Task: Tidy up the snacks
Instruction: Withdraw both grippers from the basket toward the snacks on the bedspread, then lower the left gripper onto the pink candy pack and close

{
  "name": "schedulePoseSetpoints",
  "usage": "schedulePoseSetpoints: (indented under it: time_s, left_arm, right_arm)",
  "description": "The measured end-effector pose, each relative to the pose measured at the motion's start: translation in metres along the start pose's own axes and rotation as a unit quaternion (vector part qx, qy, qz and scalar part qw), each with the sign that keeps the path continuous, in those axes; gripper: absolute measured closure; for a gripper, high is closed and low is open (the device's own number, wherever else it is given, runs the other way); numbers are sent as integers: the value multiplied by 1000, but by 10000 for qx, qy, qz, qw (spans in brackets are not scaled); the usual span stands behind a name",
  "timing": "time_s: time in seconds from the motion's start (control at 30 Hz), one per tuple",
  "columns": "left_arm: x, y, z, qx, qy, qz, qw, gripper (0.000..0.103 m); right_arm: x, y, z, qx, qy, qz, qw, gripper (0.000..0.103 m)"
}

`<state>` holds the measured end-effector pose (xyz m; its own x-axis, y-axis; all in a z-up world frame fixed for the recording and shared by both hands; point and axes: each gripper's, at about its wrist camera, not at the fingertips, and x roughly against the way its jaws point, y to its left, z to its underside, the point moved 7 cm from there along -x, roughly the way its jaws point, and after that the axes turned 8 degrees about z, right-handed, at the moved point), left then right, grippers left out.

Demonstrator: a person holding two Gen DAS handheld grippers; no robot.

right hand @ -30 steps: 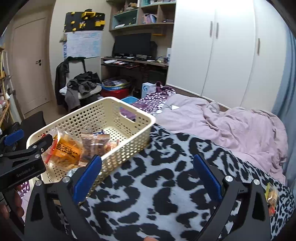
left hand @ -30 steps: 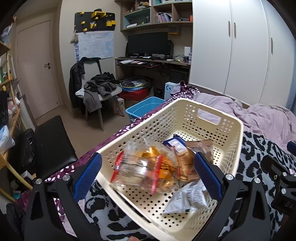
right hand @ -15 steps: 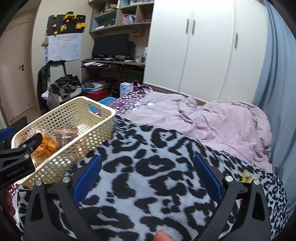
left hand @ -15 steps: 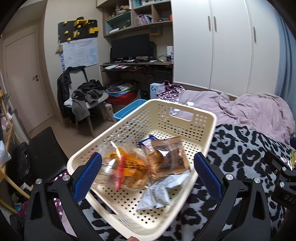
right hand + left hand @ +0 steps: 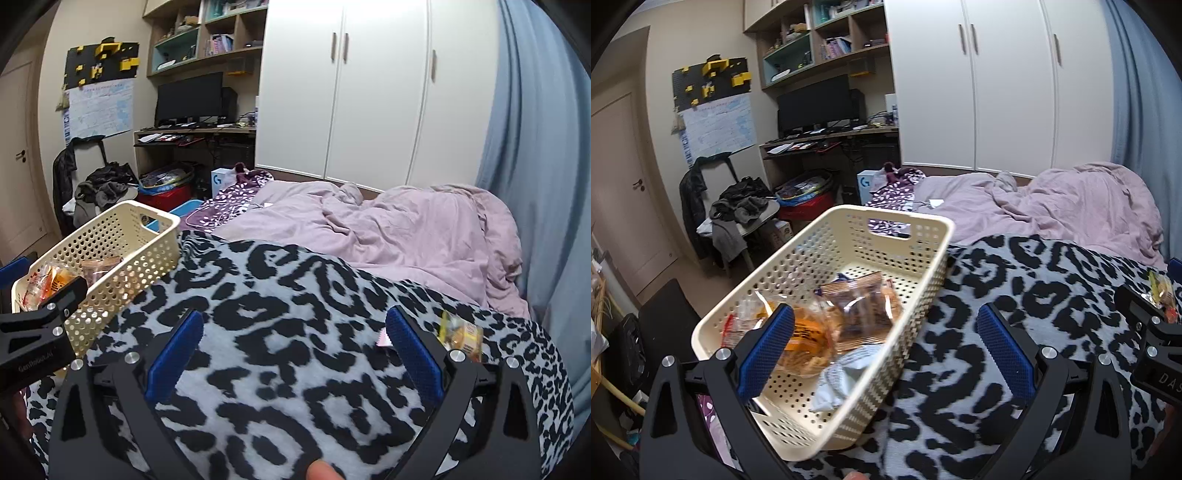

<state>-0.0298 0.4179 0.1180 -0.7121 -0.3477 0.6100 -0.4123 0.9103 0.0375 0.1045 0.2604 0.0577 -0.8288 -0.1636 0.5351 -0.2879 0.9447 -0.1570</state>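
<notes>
While the left tongs are held spread wide and empty, the cream basket is seen ahead of them and mostly to their left on the leopard blanket, with an orange snack bag, a clear brown-biscuit pack and a pale wrapper inside. Its near corner looks to lie close to the bed edge, so a knock from the left finger could tip it off or spill it. Compared with half a second earlier, the basket has slid further left in this view, and the blanket now fills the gap between the fingers.

From the right wrist, the right tongs are likewise shown spread and holding nothing. A loose yellow snack packet lies just beyond the right fingertip, outside the gap. If the tongs are closed from this line, the packet may be pushed along the soft blanket or only pinched at its crinkly edge and dropped. Earlier, that packet sat small near the right margin; it is now nearer, and the basket has receded to the far left.
</notes>
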Motion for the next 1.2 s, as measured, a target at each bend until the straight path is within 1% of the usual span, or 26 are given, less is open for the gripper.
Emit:
schedulePoseSetpoints:
  time_s: [0.63,0.93,1.2]
  left_arm:
    - [-4,-78,0,-591,67,427,9973,2]
    - [-8,-105,2,-771,110,569,9953,2]
    - [-13,-131,5,-958,193,727,9926,2]
  right_arm:
    - [-2,-61,20,-448,171,321,9983,5]
    - [-5,-88,30,-644,272,462,9965,5]
    - [-14,-119,49,-849,486,648,9931,5]
